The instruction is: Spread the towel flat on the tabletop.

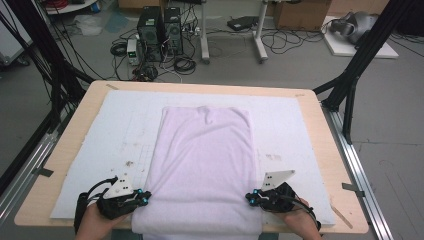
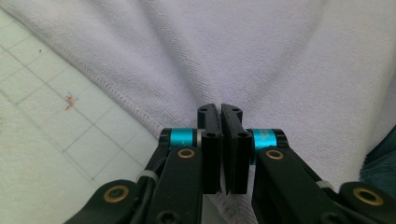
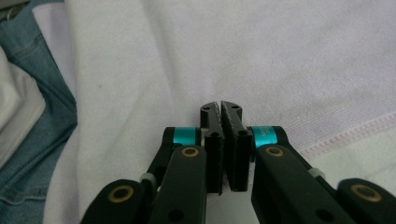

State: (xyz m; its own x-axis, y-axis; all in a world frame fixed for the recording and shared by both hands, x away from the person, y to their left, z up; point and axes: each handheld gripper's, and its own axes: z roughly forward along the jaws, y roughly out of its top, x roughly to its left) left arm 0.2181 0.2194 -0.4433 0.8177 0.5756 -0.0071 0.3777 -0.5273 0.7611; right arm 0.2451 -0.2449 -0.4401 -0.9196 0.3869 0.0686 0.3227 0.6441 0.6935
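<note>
both grippers [image 1: 145, 199] [image 1: 248, 198] pinch lilac garment [image 1: 205, 160].

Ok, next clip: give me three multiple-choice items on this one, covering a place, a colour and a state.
1. Where on the garment are the two claws?
A. At its far end
B. At its near end, one at each side edge
C. Both at its middle

2. What colour is the garment?
A. Pale lilac
B. Dark green
C. Red

3. How do the jaws of the left claw stand?
A. Wide open
B. Shut
C. Half open

Answers:
1. B: in the high view the left claw and the right claw sit at the two near side edges.
2. A: the cloth reads pale lilac against the white mat.
3. B: in the left gripper view the jaws meet, pinching the cloth.
</note>
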